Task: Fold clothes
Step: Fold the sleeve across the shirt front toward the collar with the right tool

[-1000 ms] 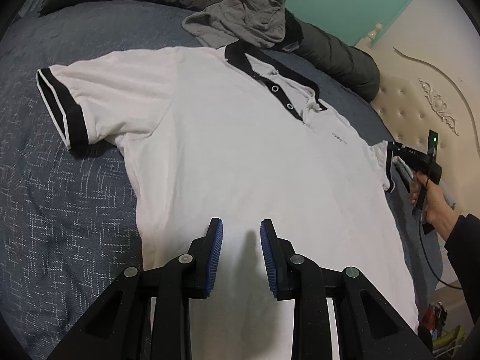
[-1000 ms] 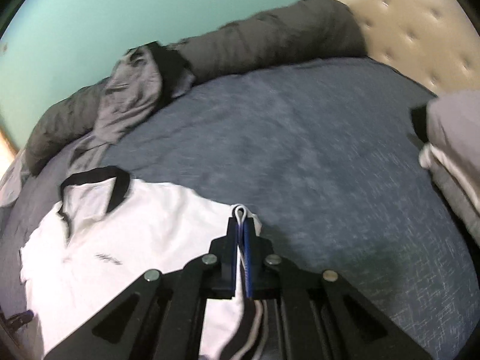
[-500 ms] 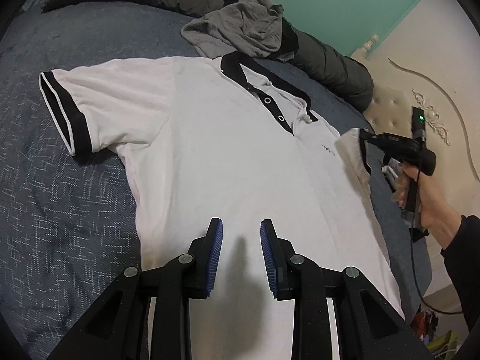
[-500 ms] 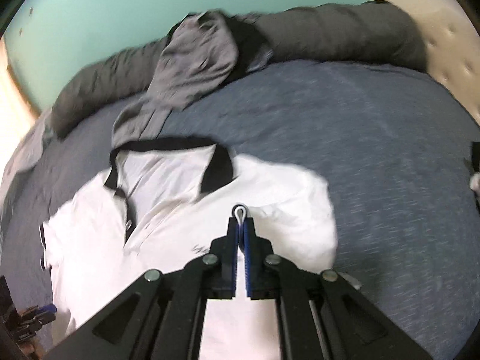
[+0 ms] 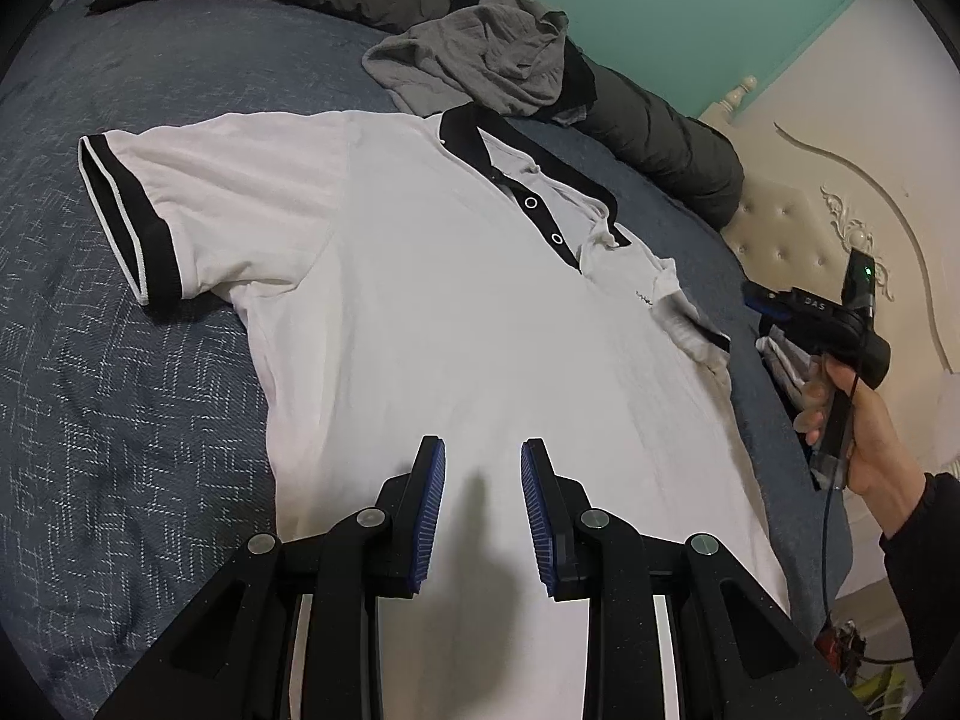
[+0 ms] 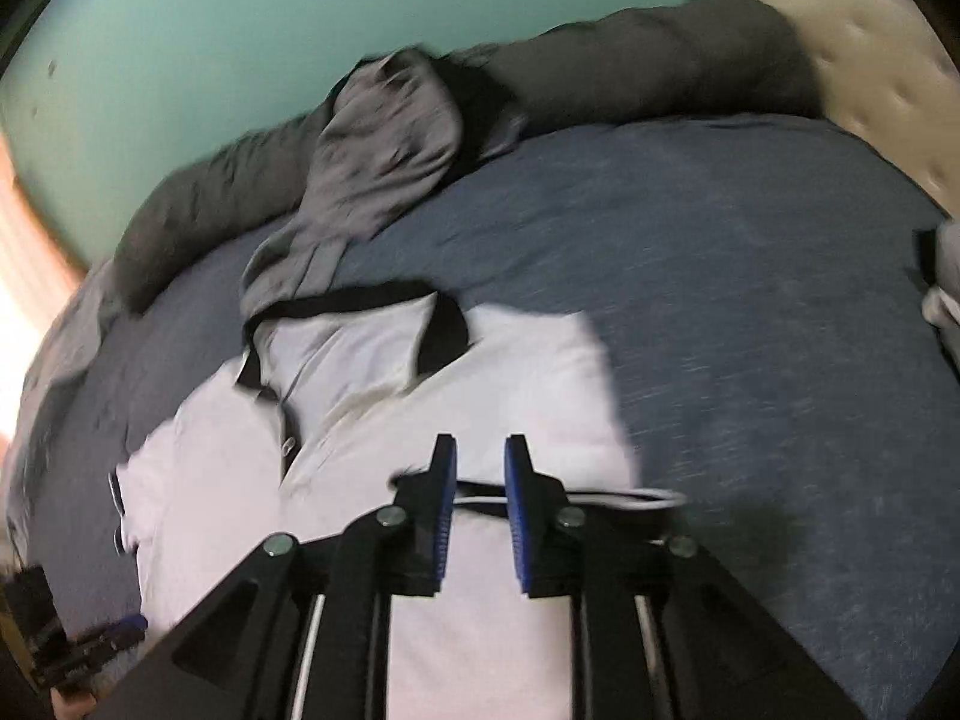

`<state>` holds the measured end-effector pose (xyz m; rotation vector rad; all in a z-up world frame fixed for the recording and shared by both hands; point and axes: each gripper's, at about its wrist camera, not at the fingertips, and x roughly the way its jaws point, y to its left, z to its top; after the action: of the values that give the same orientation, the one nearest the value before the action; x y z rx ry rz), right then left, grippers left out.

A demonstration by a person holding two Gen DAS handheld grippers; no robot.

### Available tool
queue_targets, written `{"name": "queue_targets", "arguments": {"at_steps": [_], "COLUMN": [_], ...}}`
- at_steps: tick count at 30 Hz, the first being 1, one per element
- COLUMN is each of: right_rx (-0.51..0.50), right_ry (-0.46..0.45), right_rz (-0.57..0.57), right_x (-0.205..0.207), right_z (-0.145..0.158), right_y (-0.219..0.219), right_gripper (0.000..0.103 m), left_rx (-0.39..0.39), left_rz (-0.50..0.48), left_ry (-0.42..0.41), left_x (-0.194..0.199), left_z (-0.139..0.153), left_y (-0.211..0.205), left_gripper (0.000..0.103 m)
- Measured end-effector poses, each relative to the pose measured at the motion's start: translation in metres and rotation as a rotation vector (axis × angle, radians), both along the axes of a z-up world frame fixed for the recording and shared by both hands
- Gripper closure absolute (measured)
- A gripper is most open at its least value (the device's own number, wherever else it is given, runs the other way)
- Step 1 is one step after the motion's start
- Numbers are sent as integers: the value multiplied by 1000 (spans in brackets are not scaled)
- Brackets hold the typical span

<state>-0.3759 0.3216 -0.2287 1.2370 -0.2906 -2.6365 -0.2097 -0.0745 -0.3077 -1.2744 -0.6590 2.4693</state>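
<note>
Left wrist view: looking down over a white polo shirt (image 5: 456, 312) with black collar and cuffs, lying face up across the middle of the bed (image 5: 120, 420), collar pointing toward the far edge. Hovering over the shirt's lower body with the left gripper (image 5: 483, 480), blue pads parted, holding nothing. Showing the spread sleeve (image 5: 138, 204) lying flat toward the bed's left edge, and the folded-in sleeve (image 5: 690, 324) sitting crumpled on the chest. Catching the right gripper (image 5: 765, 303) just beyond the shirt's right side, held in the person's right hand (image 5: 852, 438).

Right wrist view, blurred: looking past the right gripper (image 6: 480, 474), fingers apart and gripping nothing, hanging just above the striped cuff (image 6: 600, 497) of the folded-in sleeve. Also showing a grey garment (image 6: 384, 168) heaped on a dark rolled duvet (image 6: 660, 60) along the far edge, lying very close to the collar.

Judging the risks from here:
- Possibly leaving a lumpy fold, the turned-in sleeve being bunched rather than smoothed.
- Possibly dragging the whole shirt sideways if pinching only the top layer mid-body.
- Possibly snagging the grey garment when lifting near the collar.
- Possibly ending lopsided if folding the spread sleeve without matching the other side.
</note>
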Motion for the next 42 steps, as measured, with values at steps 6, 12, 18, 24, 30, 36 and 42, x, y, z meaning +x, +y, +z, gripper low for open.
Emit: {"name": "queue_targets", "arguments": {"at_steps": [6, 12, 18, 24, 30, 36, 42], "right_rx": [2, -86, -61, -31, -23, 40, 2], "right_ry": [-46, -78, -52, -14, 8, -33, -67], "right_rz": [-73, -95, -23, 35, 168, 359, 344], "right_x": [-4, 0, 7, 11, 25, 48, 59], "right_z": [-20, -53, -64, -61, -54, -57, -54], "right_y": [41, 64, 59, 53, 38, 11, 14], "right_gripper": [72, 47, 51, 89, 94, 94, 94], "left_rx": [-2, -3, -4, -3, 3, 6, 9], "left_rz": [-2, -2, -1, -1, -2, -6, -7], "left_ry": [-2, -10, -15, -14, -20, -14, -11], "left_x": [-1, -2, -4, -3, -2, -2, -1], "left_z": [0, -3, -5, -5, -7, -6, -4], "left_y": [0, 1, 1, 1, 1, 2, 3], "left_gripper": [74, 74, 73, 71, 70, 69, 69]}}
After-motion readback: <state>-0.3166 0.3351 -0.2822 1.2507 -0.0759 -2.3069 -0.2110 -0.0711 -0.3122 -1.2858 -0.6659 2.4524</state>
